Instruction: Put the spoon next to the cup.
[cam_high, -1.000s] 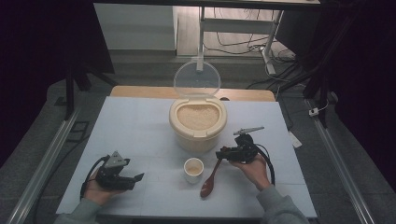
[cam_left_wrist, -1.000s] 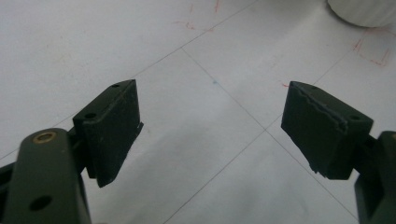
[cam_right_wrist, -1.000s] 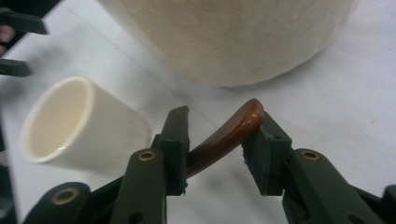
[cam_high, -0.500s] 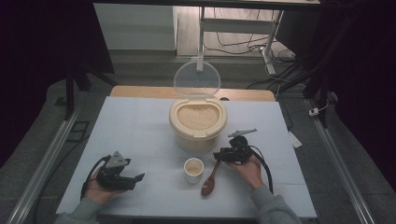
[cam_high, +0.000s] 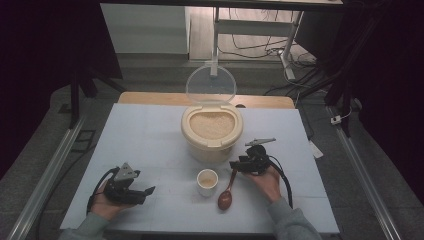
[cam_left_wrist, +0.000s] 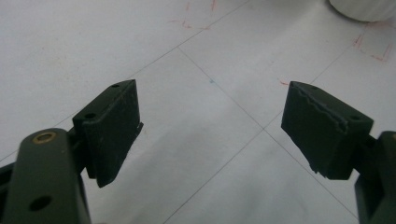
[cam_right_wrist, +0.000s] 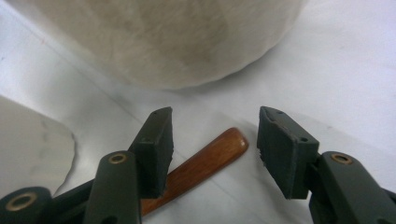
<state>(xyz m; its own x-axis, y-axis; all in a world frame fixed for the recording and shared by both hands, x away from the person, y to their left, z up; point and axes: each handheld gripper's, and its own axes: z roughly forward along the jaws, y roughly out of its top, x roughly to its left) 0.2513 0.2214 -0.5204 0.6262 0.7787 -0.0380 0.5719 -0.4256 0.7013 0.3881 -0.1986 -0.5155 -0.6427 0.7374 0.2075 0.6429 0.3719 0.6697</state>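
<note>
One wooden spoon (cam_high: 226, 193), one small cup (cam_high: 207, 179) and one rice container (cam_high: 212, 130) with its clear lid (cam_high: 211, 85) raised are sitting at the frame's centre on the surface (cam_high: 145, 135). The right gripper (cam_high: 239, 165) is straddling the spoon's handle tip, fingers (cam_right_wrist: 158, 144) released; the right gripper view is showing that gap around the handle (cam_right_wrist: 205, 163). The left gripper (cam_high: 145, 192), lower left, is resting open. Since the earlier frame, the right gripper has lowered.

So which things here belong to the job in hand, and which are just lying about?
In the job:
- wooden spoon, between the open right gripper's jaws, not yet gripped
- rice container, lid open
- small cup

Lying about:
- left gripper, open over bare table
- cables on the floor
</note>
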